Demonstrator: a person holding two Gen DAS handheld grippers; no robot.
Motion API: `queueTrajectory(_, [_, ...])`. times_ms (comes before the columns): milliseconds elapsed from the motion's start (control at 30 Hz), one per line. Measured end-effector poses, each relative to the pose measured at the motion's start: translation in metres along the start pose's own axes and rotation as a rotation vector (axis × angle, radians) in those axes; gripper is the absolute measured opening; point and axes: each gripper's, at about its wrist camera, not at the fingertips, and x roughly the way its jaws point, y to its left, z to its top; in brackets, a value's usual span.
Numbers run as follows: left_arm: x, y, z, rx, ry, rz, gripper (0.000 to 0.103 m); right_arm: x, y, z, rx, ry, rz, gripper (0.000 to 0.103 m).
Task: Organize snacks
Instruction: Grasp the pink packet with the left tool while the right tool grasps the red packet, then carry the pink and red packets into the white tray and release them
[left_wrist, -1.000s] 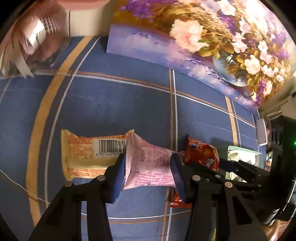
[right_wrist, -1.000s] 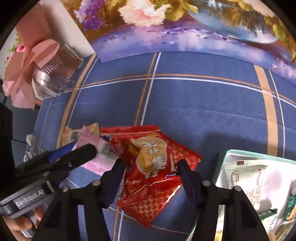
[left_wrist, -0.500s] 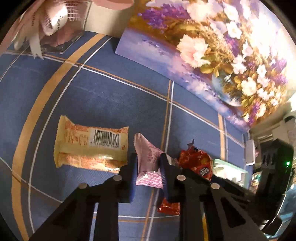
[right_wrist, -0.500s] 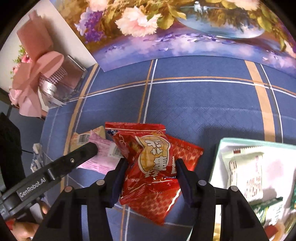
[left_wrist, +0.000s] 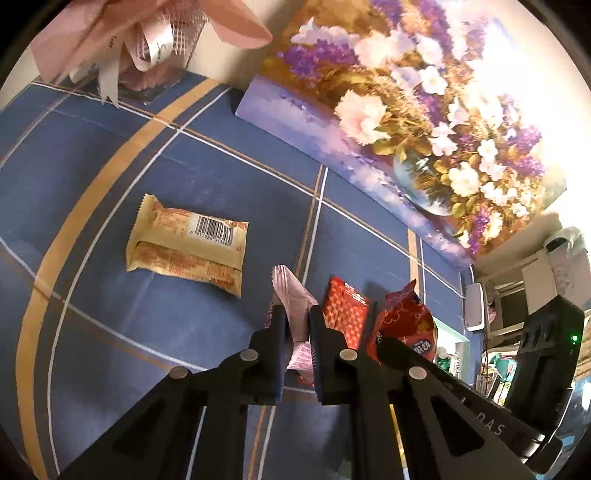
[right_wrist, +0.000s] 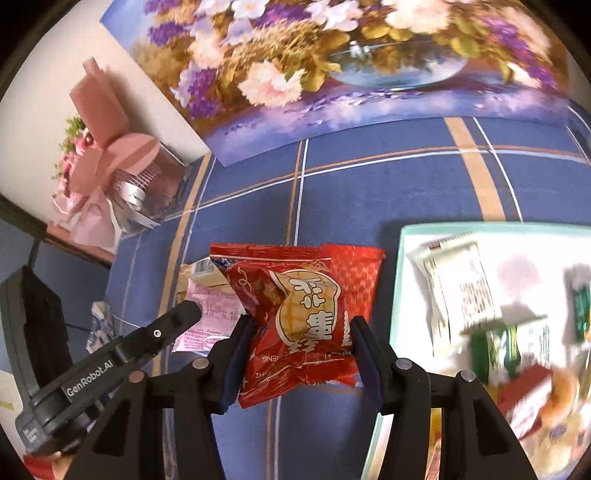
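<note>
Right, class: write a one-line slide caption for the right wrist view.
Right hand-held gripper clamps a red snack packet beside the snack-filled tray.

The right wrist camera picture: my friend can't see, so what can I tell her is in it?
The right gripper squeezes a red snack bag above a blue checked tablecloth. A tray holding more snacks sits to its right, and the left gripper holds a pink packet to its left. A flower painting stands behind.
</note>
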Motion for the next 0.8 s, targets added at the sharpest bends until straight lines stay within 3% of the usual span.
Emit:
queueTrajectory(367, [-0.04,-0.027,-0.03,0.012,-0.08,-0.038,0.012,-0.041,-0.015,-0.028,0.069,-0.074,-0.014,0.056])
queueTrajectory(567, [-0.039,-0.067,-0.034,0.084,-0.081,-0.053,0.012,-0.076,-0.057,-0.027,0.128,-0.132,-0.072,0.056])
queueTrajectory(800, [-0.01,-0.119,-0.041,0.161,-0.047,-0.085,0.012,-0.095,-0.124,-0.024,0.241,-0.155,-0.137,0.056])
